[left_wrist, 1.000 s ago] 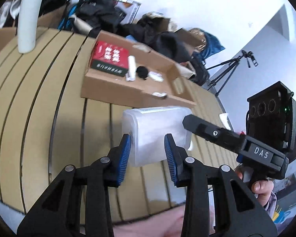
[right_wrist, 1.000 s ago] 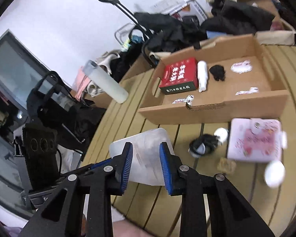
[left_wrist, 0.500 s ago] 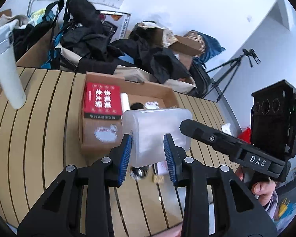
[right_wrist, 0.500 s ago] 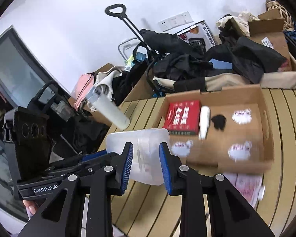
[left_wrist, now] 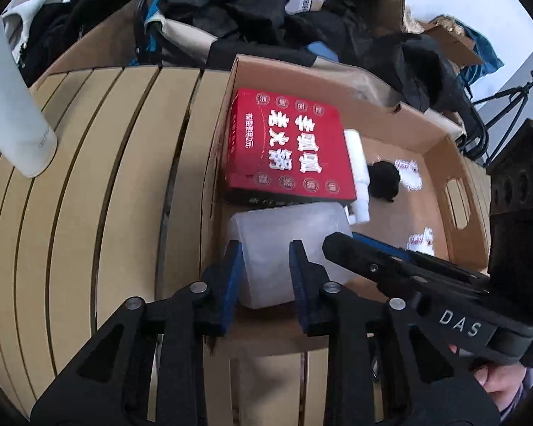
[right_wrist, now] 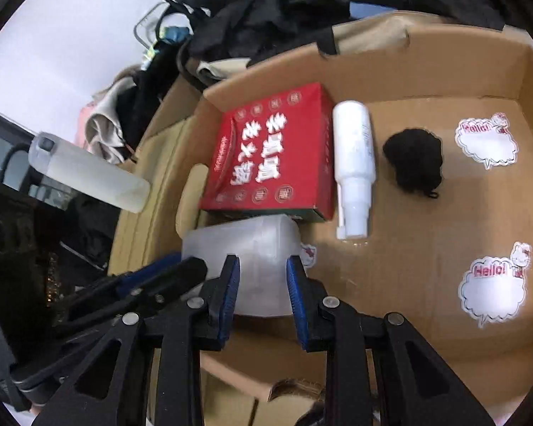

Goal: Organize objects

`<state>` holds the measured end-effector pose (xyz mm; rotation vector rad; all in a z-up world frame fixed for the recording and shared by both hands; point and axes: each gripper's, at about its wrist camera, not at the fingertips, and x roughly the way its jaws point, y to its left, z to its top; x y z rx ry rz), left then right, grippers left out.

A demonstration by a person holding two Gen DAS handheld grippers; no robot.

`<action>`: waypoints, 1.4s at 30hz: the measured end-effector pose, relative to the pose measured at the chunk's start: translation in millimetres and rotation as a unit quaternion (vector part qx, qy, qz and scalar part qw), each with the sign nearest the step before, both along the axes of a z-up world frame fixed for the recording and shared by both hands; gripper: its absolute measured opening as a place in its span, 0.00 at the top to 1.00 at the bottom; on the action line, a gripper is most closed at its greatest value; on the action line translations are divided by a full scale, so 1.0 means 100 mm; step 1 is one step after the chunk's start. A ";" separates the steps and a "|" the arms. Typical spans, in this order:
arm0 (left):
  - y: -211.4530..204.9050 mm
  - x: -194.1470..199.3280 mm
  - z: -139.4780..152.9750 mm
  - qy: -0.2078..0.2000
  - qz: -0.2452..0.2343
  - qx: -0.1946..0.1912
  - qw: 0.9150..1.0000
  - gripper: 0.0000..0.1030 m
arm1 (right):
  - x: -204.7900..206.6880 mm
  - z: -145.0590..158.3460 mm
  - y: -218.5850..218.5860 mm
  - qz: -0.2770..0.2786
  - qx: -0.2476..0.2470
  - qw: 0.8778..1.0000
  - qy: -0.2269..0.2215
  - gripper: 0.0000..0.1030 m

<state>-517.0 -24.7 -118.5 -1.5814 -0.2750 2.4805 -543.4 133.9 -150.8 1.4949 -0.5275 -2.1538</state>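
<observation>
Both grippers hold one translucent plastic container [left_wrist: 284, 245] [right_wrist: 256, 248] over the near left corner of the open cardboard box [left_wrist: 440, 149] [right_wrist: 444, 53]. My left gripper [left_wrist: 265, 254] is shut on one side of it, my right gripper [right_wrist: 263, 269] on another. The container sits just in front of a red box with white characters [left_wrist: 287, 152] [right_wrist: 273, 149]. Beside the red box lie a white spray bottle [right_wrist: 353, 163] and a black fuzzy ball [right_wrist: 414, 161]. I cannot tell whether the container rests on the box floor.
"Hello!" stickers [right_wrist: 486, 140] [right_wrist: 492, 284] lie on the box floor at right. A tall white flask [left_wrist: 10, 113] [right_wrist: 89, 174] stands on the slatted wooden table [left_wrist: 89, 213] left of the box. Dark clothes and bags [left_wrist: 266, 7] pile up behind.
Both grippers carried the container from above the table forward and down into the cardboard box, near the red box. The grip on it stayed the same.
</observation>
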 end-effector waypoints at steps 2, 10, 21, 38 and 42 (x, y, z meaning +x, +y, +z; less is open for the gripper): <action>-0.01 0.00 0.00 -0.003 -0.003 0.008 1.000 0.77 | -0.02 0.00 0.03 -0.001 -0.004 1.000 -0.004 0.71; 0.02 0.13 0.34 0.014 -0.003 -0.010 1.000 0.46 | 0.11 0.31 0.10 0.011 0.057 0.998 0.029 0.71; 0.08 0.80 1.44 0.096 -0.002 -0.060 0.994 0.03 | 0.87 1.50 1.06 -0.019 0.226 0.961 0.156 0.11; 0.04 2.36 1.57 0.135 -0.002 -0.069 0.988 0.02 | 2.40 1.95 1.55 -0.047 0.174 0.962 0.204 0.11; -0.16 3.19 1.40 0.159 0.021 -0.019 0.987 0.00 | 3.27 1.79 1.56 -0.054 0.161 0.951 0.259 0.11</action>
